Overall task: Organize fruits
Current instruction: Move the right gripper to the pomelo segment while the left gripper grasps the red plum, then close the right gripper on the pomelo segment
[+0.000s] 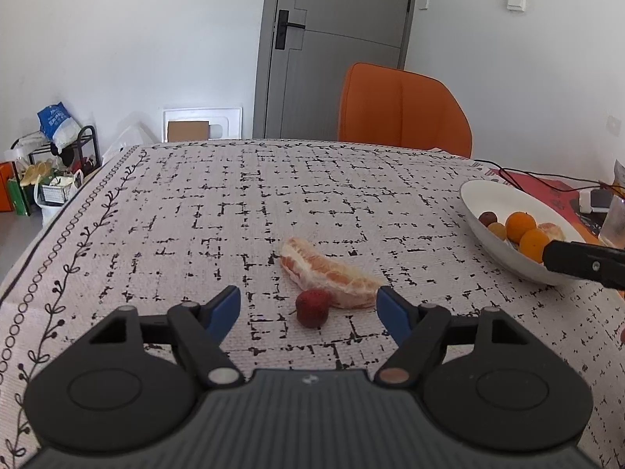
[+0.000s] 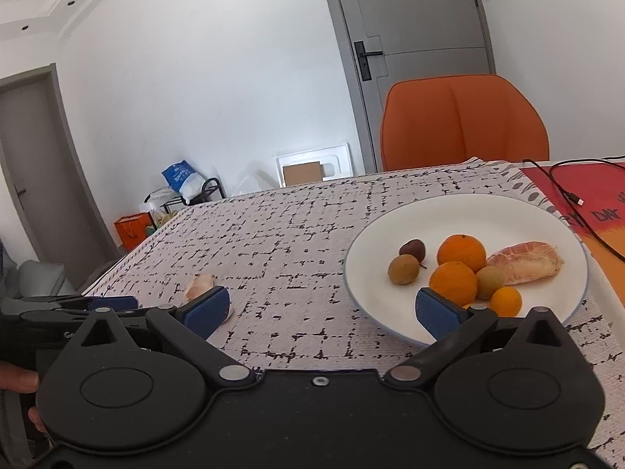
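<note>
A peeled pomelo segment (image 1: 328,273) and a small dark red fruit (image 1: 311,308) lie on the patterned tablecloth (image 1: 234,215), touching each other. My left gripper (image 1: 308,306) is open and empty, its blue pads either side of the red fruit. A white plate (image 2: 371,273) holds oranges (image 2: 461,252), small brown fruits (image 2: 403,269), a dark red fruit (image 2: 412,249) and a pomelo segment (image 2: 525,264). My right gripper (image 2: 324,310) is open and empty at the plate's near left rim. The plate also shows in the left wrist view (image 1: 492,203).
An orange chair (image 1: 402,109) stands behind the table's far edge. A red mat (image 2: 586,195) with black cables (image 2: 566,191) lies to the right of the plate. Bags and a rack (image 1: 58,156) sit on the floor at the left.
</note>
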The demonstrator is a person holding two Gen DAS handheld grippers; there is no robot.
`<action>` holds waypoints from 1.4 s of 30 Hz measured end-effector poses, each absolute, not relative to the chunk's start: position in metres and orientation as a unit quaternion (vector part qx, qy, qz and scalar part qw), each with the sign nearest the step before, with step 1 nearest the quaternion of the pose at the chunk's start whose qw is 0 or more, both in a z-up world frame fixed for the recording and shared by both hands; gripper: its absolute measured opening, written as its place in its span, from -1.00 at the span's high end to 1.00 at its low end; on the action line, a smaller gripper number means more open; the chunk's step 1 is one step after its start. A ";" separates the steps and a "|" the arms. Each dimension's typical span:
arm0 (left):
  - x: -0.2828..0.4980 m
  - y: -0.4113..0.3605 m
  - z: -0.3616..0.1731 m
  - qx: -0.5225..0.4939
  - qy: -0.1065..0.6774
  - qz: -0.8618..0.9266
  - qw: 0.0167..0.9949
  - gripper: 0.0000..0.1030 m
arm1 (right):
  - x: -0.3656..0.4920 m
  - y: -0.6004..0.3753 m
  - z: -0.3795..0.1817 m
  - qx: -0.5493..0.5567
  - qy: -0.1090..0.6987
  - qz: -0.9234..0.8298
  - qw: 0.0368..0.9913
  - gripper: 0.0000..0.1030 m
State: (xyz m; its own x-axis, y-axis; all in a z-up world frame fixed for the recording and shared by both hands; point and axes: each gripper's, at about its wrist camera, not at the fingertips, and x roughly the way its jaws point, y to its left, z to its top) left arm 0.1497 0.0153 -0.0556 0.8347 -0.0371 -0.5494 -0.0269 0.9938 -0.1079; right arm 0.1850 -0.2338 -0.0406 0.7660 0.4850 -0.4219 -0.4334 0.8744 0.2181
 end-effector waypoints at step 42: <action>0.132 0.088 -0.050 -0.094 0.282 0.032 0.954 0.61 | 0.222 -0.126 -0.053 -0.005 0.302 0.359 0.883 -0.72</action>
State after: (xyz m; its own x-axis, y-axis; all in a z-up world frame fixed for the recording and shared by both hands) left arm 0.1324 0.0881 -0.0499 0.8390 0.0084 -0.5441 -0.1147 0.9802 -0.1617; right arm 0.2225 -0.1256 -0.0532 0.5600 0.6305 -0.5374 -0.6365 0.7427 0.2079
